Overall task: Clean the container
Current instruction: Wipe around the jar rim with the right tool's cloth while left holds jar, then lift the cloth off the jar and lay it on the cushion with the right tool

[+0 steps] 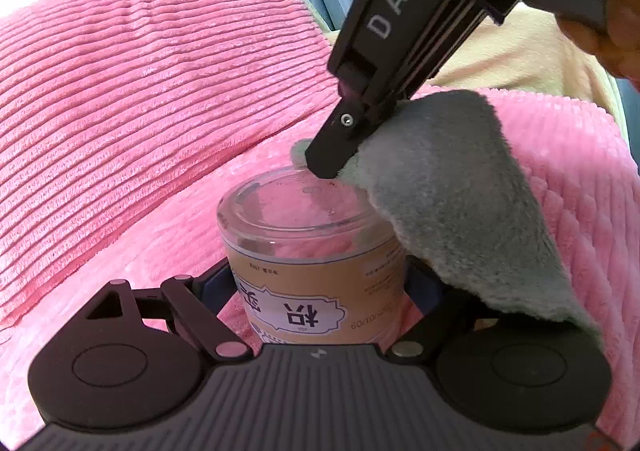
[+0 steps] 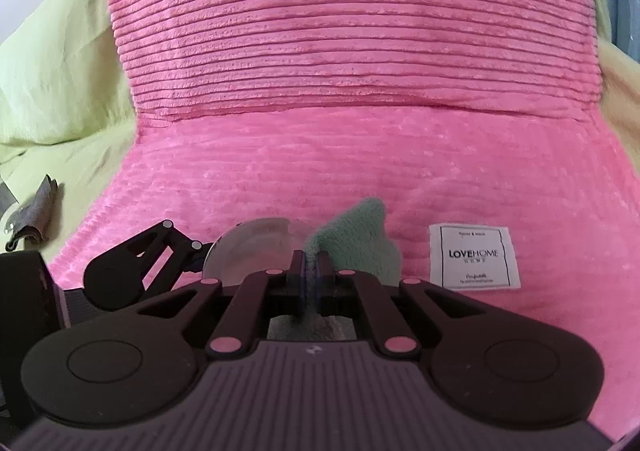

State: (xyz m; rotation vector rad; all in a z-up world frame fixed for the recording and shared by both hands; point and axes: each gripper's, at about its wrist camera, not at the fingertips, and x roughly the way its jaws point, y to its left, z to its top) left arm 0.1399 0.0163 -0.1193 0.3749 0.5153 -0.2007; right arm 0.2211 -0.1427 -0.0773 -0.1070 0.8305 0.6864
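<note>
- The jar (image 1: 316,251) stands on the pink blanket (image 1: 140,111), clamped between the left gripper's (image 1: 320,291) fingers; its base is hidden behind the gripper body.
- The right gripper (image 1: 332,165), pinching one grey cloth (image 1: 460,211), touches the jar's far rim; the cloth covers the jar's right side.
- In the right wrist view the jar (image 2: 256,251) is blurred and mostly hidden.
- One white label (image 2: 474,257) lies on the blanket; a grey scrap (image 2: 38,217) at far left is cut off.
</note>
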